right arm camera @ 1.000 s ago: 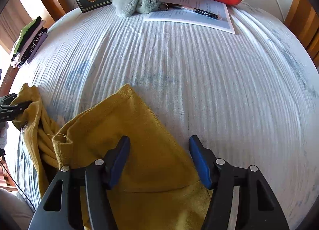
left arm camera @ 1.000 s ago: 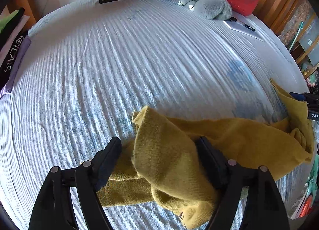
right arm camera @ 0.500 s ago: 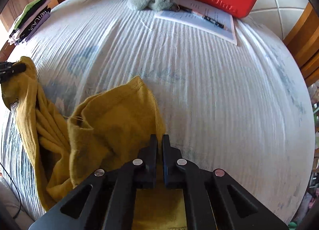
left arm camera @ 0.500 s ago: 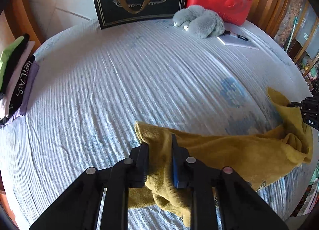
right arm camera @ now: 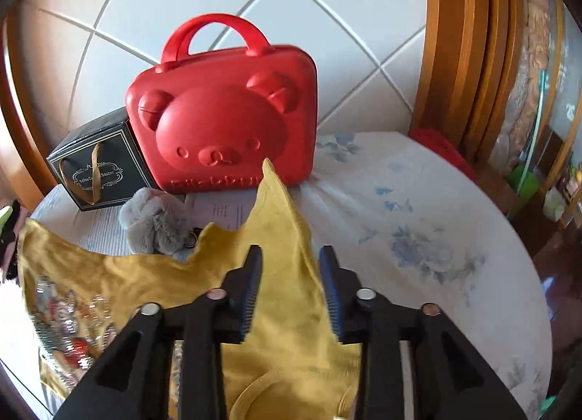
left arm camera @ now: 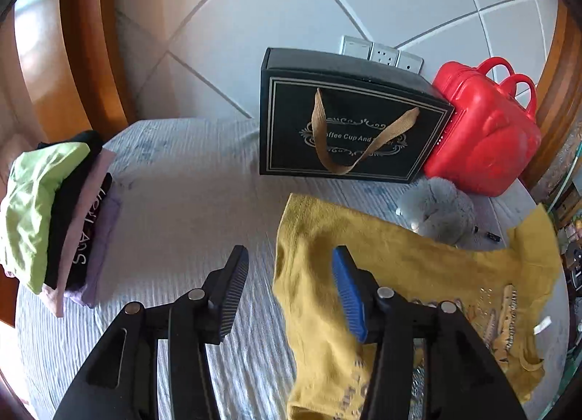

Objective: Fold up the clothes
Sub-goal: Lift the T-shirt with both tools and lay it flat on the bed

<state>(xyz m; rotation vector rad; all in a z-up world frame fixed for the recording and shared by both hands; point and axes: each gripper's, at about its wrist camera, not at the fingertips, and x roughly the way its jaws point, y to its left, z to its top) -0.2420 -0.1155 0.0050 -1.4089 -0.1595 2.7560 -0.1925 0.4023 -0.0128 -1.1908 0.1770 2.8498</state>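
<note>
A mustard-yellow shirt (left arm camera: 418, 263) with a sequinned print is spread out over the striped bed sheet (left arm camera: 182, 201), print side up. My left gripper (left arm camera: 291, 281) is open above the shirt's left edge; that edge drapes against the blue-padded right finger (left arm camera: 347, 296). In the right wrist view the same shirt (right arm camera: 145, 274) stretches leftward, and one pointed piece of it stands up in front of the red case. My right gripper (right arm camera: 291, 285) is open with the yellow cloth lying between its fingers, not pinched.
A stack of folded clothes (left arm camera: 54, 216) sits at the bed's left edge. Against the tiled wall stand a black gift box (left arm camera: 349, 129) and a red bear-shaped case (right arm camera: 222, 129). A grey plush (left arm camera: 440, 212) and a paper sheet (right arm camera: 225, 209) lie before them.
Both grippers were shut on the crumpled shirt half a second ago. They have since lifted, tilted up and opened, and the shirt now lies spread out wide.
</note>
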